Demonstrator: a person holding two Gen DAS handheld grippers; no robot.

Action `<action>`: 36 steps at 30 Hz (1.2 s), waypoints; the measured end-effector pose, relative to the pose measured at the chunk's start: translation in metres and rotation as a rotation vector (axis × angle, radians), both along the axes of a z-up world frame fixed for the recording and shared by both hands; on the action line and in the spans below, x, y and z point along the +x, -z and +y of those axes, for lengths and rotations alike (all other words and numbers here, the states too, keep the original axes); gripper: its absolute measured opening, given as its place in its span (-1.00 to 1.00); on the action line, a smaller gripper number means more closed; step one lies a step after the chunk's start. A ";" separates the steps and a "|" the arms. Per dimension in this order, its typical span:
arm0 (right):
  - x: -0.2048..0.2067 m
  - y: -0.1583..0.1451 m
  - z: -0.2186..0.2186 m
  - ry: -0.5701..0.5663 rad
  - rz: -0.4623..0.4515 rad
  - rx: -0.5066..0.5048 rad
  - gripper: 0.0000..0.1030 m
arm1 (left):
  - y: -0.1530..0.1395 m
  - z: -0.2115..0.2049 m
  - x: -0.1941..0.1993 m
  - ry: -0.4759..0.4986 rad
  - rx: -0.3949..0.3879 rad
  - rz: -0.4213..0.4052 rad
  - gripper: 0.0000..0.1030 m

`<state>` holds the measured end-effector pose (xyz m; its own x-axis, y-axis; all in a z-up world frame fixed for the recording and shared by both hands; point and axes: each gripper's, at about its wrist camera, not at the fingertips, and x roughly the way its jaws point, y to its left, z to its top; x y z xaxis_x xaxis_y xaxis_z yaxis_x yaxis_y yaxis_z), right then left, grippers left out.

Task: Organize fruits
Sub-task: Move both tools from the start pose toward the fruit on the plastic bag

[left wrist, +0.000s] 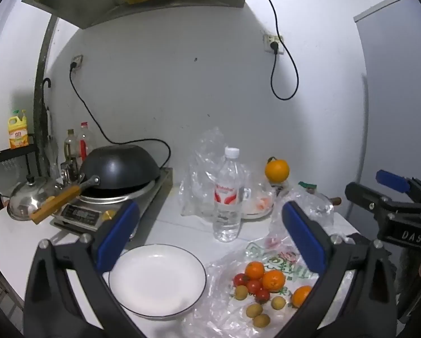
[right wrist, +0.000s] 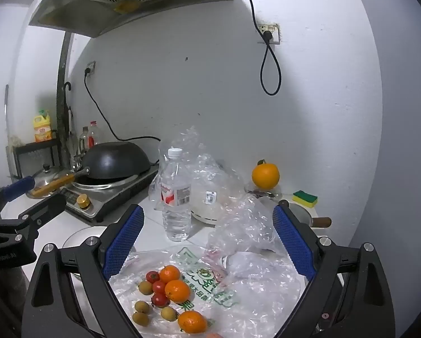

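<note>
Small oranges (left wrist: 272, 280) (right wrist: 176, 290), cherry tomatoes (left wrist: 253, 285) (right wrist: 158, 286) and yellow-green longans (left wrist: 254, 309) (right wrist: 141, 307) lie in a loose heap on a flattened clear plastic bag (left wrist: 224, 304) (right wrist: 252, 287). An empty white plate (left wrist: 157, 278) with a dark rim sits just left of the heap. My left gripper (left wrist: 210, 228) is open above the plate and fruit. My right gripper (right wrist: 207, 231) is open above the fruit heap. Each gripper shows at the edge of the other's view, the right one (left wrist: 390, 197) and the left one (right wrist: 21, 197).
A water bottle (left wrist: 228, 197) (right wrist: 175, 194) stands behind the plate, with crumpled clear bags (left wrist: 205, 169) around it. A large orange (left wrist: 277, 170) (right wrist: 265, 176) sits at the back. A black wok (left wrist: 120, 166) on an induction cooker (left wrist: 97, 211) stands left; a sponge (right wrist: 305, 198) right.
</note>
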<state>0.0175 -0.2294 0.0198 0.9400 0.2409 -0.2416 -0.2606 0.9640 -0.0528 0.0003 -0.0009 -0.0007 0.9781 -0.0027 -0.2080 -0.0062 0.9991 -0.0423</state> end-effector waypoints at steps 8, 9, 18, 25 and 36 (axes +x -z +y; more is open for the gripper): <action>0.000 0.003 -0.004 0.008 0.004 0.006 0.84 | 0.003 0.000 0.001 0.002 -0.001 -0.004 0.98; 0.000 0.003 -0.005 0.010 0.003 0.007 0.84 | 0.004 0.000 0.002 0.003 -0.001 -0.004 0.98; -0.003 0.005 -0.009 0.012 0.004 0.014 0.84 | -0.002 -0.005 0.000 0.001 0.020 -0.005 0.98; -0.003 0.005 -0.010 0.010 0.006 0.015 0.84 | -0.002 -0.005 -0.004 0.007 0.013 -0.008 0.98; -0.002 0.005 -0.010 0.010 0.005 0.016 0.84 | -0.004 -0.007 -0.003 0.006 0.020 -0.006 0.98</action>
<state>0.0151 -0.2393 0.0148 0.9412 0.2356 -0.2421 -0.2514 0.9672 -0.0360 -0.0027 -0.0075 0.0035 0.9793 -0.0042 -0.2023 -0.0003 0.9998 -0.0220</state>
